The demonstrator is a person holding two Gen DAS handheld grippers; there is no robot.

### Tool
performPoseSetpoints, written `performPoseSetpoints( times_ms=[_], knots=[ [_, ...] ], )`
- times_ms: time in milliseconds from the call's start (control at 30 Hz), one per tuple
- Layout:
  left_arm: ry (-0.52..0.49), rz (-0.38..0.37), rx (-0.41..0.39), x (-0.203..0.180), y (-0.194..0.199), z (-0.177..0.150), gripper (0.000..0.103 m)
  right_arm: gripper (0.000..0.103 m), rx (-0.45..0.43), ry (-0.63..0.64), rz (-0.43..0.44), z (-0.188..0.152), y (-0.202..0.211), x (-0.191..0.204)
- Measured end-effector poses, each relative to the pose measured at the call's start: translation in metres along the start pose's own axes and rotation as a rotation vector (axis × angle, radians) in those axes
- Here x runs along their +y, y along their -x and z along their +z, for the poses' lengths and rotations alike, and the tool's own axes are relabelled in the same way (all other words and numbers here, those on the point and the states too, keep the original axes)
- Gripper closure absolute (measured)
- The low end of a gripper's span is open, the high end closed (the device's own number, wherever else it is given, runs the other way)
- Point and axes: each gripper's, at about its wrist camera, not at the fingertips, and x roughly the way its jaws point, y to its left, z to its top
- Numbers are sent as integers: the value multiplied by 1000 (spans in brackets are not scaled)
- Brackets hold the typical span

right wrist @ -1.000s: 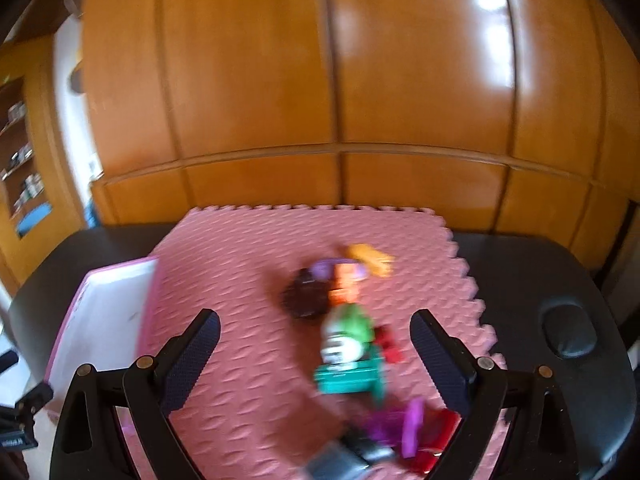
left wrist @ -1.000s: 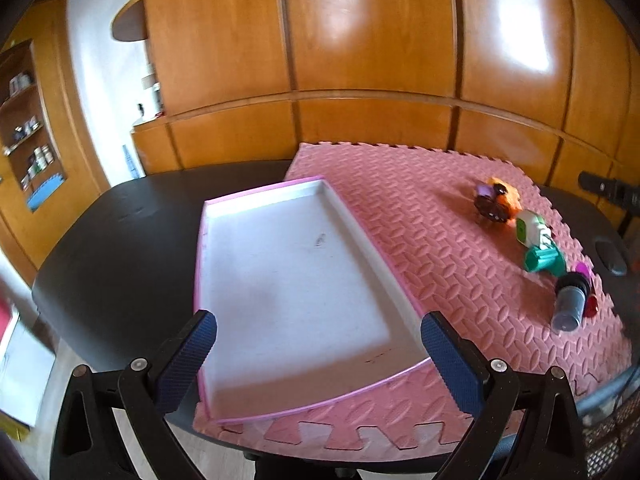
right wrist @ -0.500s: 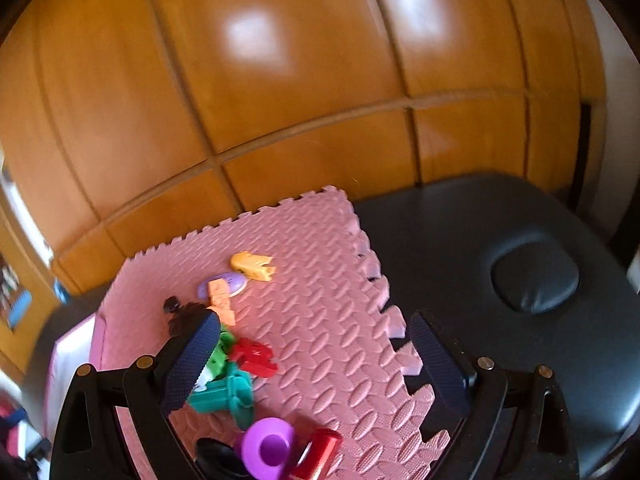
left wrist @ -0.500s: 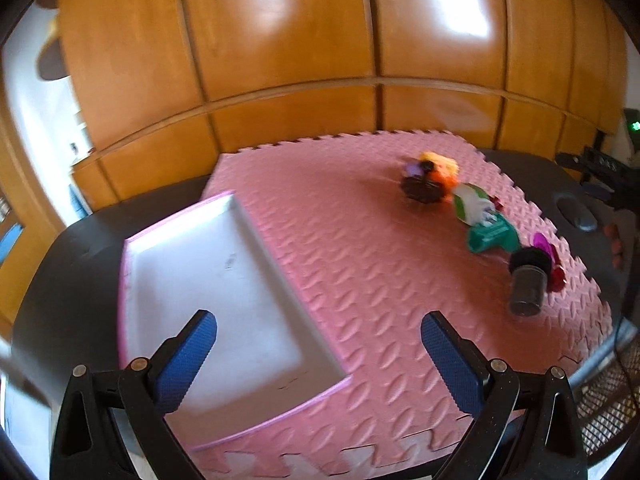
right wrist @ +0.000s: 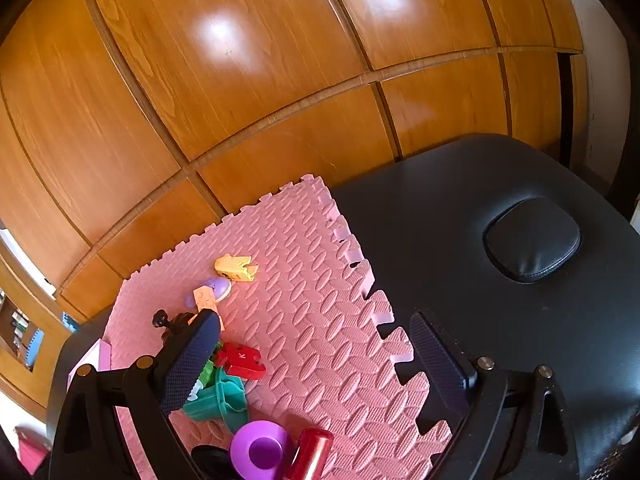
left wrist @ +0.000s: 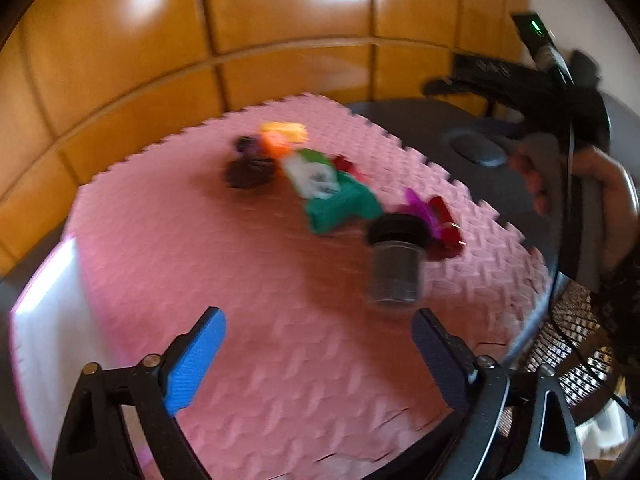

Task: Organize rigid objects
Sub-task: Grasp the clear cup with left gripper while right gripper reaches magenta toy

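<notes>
A cluster of small toys lies on the pink foam mat [left wrist: 208,248]. In the blurred left wrist view I see a grey jar with a black lid [left wrist: 395,264], a green toy [left wrist: 340,206], a white and green piece [left wrist: 314,174], a dark object [left wrist: 248,170] and an orange piece [left wrist: 280,138]. My left gripper [left wrist: 318,354] is open and empty above the mat, near the jar. My right gripper [right wrist: 316,354] is open and empty over the mat's right edge. The right wrist view shows a yellow piece [right wrist: 236,268], a red letter block [right wrist: 240,360], a green toy [right wrist: 218,400], a purple ring [right wrist: 262,454] and a red cylinder [right wrist: 312,454].
A white tray with a pink rim [left wrist: 44,320] lies at the mat's left. The mat rests on a black padded table [right wrist: 500,200] with a round cushion [right wrist: 532,238]. Wooden panels [right wrist: 280,60] stand behind. The other gripper and the hand holding it [left wrist: 568,140] show at the right.
My left gripper has swung right, from over the tray to over the mat near the toys. My right gripper has swung right toward the mat's edge and the black table.
</notes>
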Motion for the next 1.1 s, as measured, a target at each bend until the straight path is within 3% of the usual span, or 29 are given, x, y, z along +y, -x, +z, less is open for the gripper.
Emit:
performPoseSetpoints(
  times_ms=[133,367,500,767,967,1100],
  knots=[
    [-39,-50,16,-21,-19,9,10,6,10,-8,1,0,-2,-1],
    [-50,-54,63,-35,-60,25,17,6,24,0,-5,0,-6,0],
    [18,-119,131,-27,-79,24,60,6,39,15,-13,-1,-9,2],
    [83,-82,106,-2,-57,2,60,14,91,74,19,-6,-16,14],
    [157,-50,76,25,-29,-16,60,14,231,157,177,-21,-29,37],
    [188,-40,49,35,-10,-22,60,14,312,293,192,-42,-34,65]
  ],
)
